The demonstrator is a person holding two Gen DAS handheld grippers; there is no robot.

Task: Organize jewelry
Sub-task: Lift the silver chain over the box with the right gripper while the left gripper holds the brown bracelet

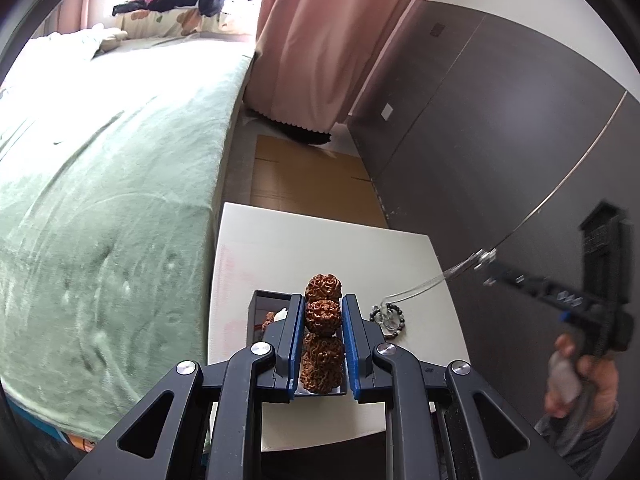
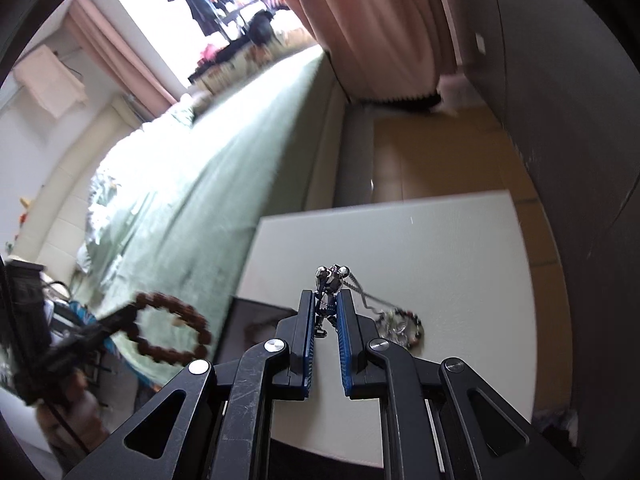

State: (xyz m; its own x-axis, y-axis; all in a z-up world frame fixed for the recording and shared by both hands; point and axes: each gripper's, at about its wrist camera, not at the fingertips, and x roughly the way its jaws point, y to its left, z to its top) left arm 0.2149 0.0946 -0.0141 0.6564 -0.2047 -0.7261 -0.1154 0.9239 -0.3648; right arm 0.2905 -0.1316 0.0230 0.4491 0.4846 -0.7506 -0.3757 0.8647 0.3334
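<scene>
Knobbly brown bead bracelet (image 1: 323,344) clamped between left fingers (image 1: 294,332)

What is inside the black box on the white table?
In the black box, only a few brown beads and something small and white show near its right side. The left tongs, shut on a brown bead bracelet, cover the rest.

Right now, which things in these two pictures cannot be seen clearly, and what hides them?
- Contents of the open black rectangular box: left wrist view, mostly behind the left tool and its brown knobbly seed-bead bracelet.
- Same bracelet: right wrist view, motion-blurred.
- Small dark-bead bracelet on the white table: blurred, tangled with the chain of the silver figure pendant in the right tool.
</scene>
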